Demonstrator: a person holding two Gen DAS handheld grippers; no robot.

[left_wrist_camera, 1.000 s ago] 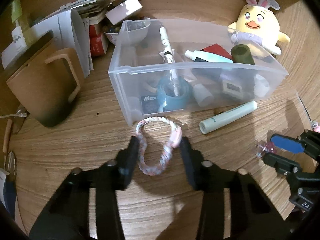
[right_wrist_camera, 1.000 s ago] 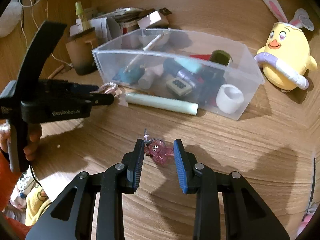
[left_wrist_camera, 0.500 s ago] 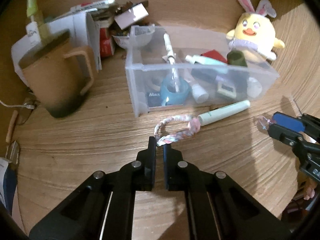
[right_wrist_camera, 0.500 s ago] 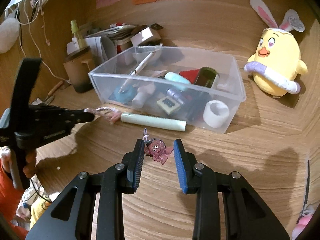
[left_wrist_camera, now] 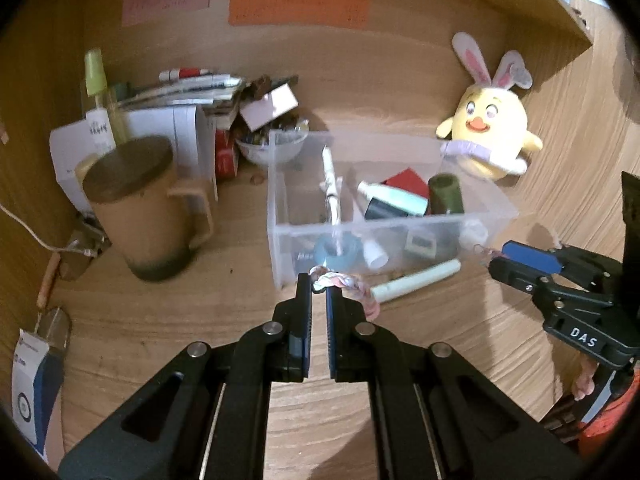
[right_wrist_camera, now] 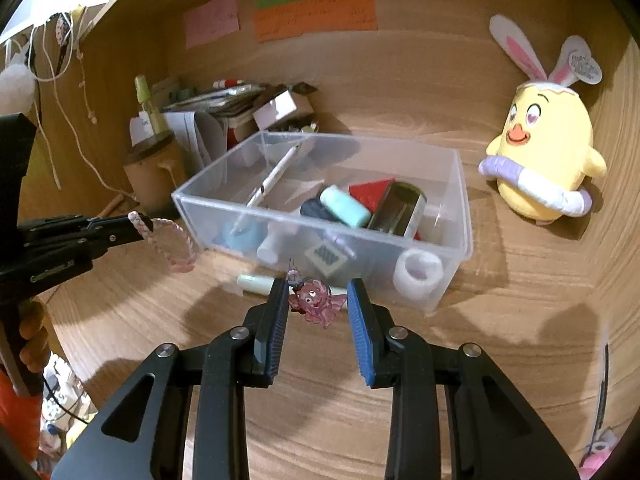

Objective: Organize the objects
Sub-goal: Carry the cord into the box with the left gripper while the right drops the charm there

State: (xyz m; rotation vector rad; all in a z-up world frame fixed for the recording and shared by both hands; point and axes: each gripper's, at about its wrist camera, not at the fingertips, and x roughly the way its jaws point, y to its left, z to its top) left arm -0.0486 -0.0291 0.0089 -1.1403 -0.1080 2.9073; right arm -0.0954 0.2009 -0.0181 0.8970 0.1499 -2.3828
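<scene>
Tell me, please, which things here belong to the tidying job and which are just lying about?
In the job: braided bracelet, pink charm, clear bin, pale green tube.
Lying about: plush chick, brown mug, sticky notes.

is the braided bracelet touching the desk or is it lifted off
Apart. In the right wrist view the braided bracelet hangs from the shut left hand-held gripper, its loop clear of the desk.

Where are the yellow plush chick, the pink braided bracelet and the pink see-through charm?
Yellow plush chick [right_wrist_camera: 544, 168], right wrist view, belly.
Pink braided bracelet [left_wrist_camera: 340, 280], left wrist view, the braid beside the claw tips.
Pink see-through charm [right_wrist_camera: 314, 296], right wrist view, face.
</scene>
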